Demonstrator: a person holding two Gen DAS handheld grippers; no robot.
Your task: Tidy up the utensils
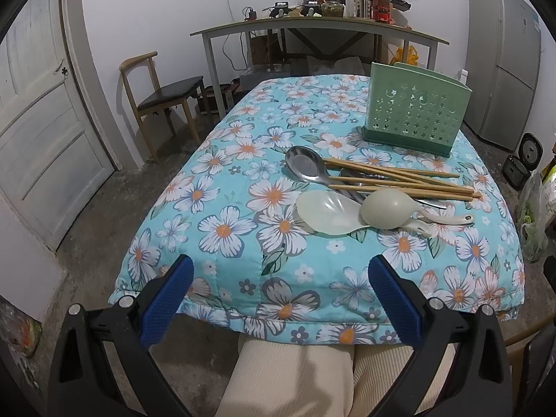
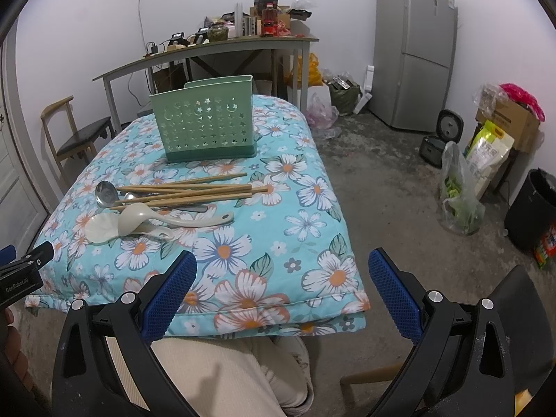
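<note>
Left gripper (image 1: 280,272): black plastic arms with cut-out slots, silver round screws, blue textured pads (image 1: 166,304).
Right gripper (image 2: 282,267): same build; blue dimpled pads (image 2: 394,295), faint white dust lower right.
Housing (image 2: 22,271): black, white lettering, left edge.
Trousers (image 1: 295,378): cream, ribbed.
Shoe (image 2: 299,358): white.

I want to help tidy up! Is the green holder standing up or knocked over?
Standing up. The green holder sits on its darker base on the flowered cloth, open top upward; the chopsticks lie on the cloth in front of it.
</note>
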